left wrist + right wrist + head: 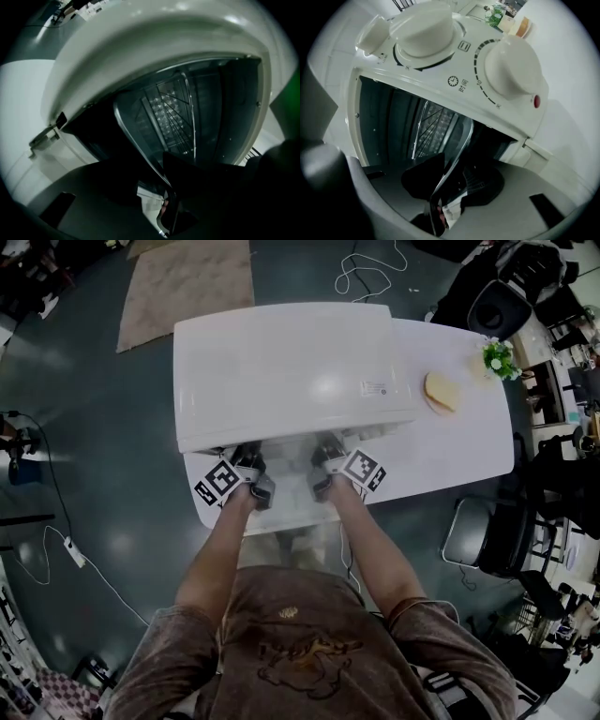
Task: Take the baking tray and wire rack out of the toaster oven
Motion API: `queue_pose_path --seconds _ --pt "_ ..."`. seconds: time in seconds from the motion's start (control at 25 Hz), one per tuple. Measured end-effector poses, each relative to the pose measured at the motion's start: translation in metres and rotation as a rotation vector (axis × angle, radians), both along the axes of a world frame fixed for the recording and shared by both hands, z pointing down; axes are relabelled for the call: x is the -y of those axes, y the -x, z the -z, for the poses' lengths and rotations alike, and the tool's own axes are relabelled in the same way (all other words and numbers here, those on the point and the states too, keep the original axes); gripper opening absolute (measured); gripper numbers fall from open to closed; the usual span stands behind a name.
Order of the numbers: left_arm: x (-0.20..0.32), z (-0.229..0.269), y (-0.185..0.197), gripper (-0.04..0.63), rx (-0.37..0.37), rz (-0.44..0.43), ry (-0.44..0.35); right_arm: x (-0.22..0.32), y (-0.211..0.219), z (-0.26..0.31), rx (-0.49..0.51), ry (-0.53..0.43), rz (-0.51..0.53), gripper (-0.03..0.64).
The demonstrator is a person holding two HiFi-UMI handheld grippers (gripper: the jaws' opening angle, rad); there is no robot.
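Observation:
A white toaster oven stands on a white table, its front facing me. Both grippers reach into its open mouth side by side. In the left gripper view the dark baking tray runs slanting out of the cavity, with the wire rack behind it. The tray's thin rim passes between the dark pads of my left gripper, which is shut on it. In the right gripper view my right gripper is likewise shut on the baking tray at its rim, with the wire rack deeper inside.
Two white knobs sit on the oven's control panel beside the opening. A piece of bread and a small flower pot are on the table's right end. A rug and a chair stand on the floor.

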State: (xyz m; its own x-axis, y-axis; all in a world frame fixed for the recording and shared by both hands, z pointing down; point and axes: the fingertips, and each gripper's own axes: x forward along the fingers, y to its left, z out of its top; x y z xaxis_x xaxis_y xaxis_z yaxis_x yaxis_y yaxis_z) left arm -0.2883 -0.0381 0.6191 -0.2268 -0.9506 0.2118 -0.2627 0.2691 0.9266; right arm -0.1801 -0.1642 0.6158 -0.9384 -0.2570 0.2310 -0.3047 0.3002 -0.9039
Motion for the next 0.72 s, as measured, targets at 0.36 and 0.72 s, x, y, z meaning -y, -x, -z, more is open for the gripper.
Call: queue_pose_path --seconds 0.36,0.72 --pt "-0.035 -0.006 -0.047 0.123 -0.044 -0.056 0.007 -0.035 -0.045 -0.007 -0.019 0.056 0.017 0.106" --pt "-0.081 -0.007 -0.109 0.118 -0.079 -0.134 0.033 -0.083 -0.105 -0.007 -0.044 0.086 0.021 0.1"
